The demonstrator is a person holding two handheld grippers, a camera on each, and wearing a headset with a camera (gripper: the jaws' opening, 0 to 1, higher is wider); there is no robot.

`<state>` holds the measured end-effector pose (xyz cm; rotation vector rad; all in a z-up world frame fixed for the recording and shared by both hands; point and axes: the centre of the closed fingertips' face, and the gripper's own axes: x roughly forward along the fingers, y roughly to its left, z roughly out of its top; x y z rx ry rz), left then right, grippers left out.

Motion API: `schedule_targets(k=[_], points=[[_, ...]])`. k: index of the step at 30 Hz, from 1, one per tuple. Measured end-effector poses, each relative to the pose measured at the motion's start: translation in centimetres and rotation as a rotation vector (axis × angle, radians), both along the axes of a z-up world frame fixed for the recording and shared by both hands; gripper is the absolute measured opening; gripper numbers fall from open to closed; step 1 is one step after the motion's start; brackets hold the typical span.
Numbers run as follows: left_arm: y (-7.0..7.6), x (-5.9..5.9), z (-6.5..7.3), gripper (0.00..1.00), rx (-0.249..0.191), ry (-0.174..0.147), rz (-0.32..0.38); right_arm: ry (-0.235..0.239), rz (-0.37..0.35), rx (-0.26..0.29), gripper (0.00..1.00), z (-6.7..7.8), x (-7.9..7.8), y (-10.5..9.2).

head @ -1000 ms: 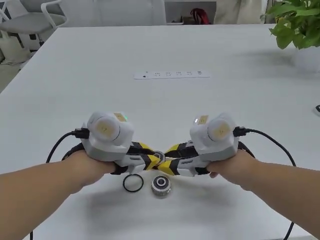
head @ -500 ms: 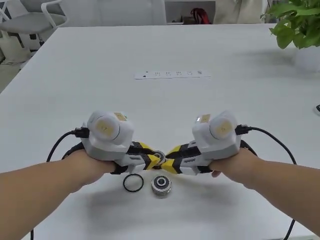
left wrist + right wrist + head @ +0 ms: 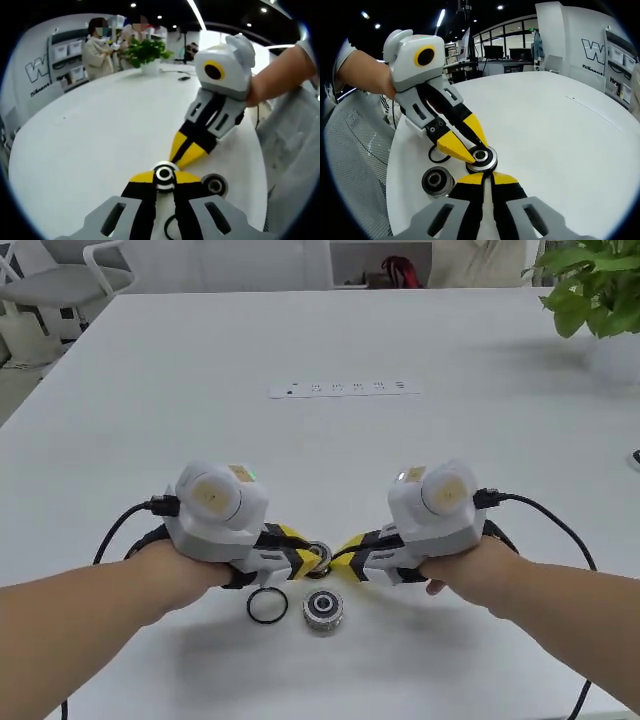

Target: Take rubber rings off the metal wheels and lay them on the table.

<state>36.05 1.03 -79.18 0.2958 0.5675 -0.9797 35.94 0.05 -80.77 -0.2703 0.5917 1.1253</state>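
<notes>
One rubber ring (image 3: 267,605) already lies flat on the white table (image 3: 350,340), just beside a bare metal wheel (image 3: 322,608) that appears to be the one it came off. That makes the first wheel finished. A second wheel (image 3: 483,157) is held above the table, clenched in the left gripper (image 3: 305,560). In the right gripper view its outer band looks dark, so its ring seems to be on yet. The right gripper (image 3: 485,177) has its jaws closed together, tips right at that wheel's rim. Whether they pinch the ring or merely touch it cannot be told. What remains, by this reading, is peeling the second ring free and laying it down beside the first.
</notes>
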Motion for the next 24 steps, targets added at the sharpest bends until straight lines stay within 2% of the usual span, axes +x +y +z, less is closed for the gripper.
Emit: schedule_targets(k=[7, 12, 19, 22, 24], points=[[0.0, 0.0, 0.0, 0.12, 0.006, -0.008, -0.001, 0.036, -0.046, 0.027, 0.0, 0.0, 0.2, -0.2], [0.0, 0.0, -0.1, 0.12, 0.013, -0.013, -0.004, 0.099, -0.108, 0.097, 0.0, 0.4, 0.3, -0.5], [0.0, 0.0, -0.1, 0.12, 0.02, -0.02, -0.008, 0.153, -0.152, 0.14, 0.0, 0.7, 0.5, -0.6], [0.0, 0.0, -0.1, 0.12, 0.021, -0.02, -0.008, 0.199, -0.197, 0.21, 0.0, 1.4, 0.7, -0.3], [0.0, 0.0, -0.1, 0.12, 0.02, -0.019, -0.009, 0.19, -0.193, 0.194, 0.0, 1.2, 0.8, -0.4]])
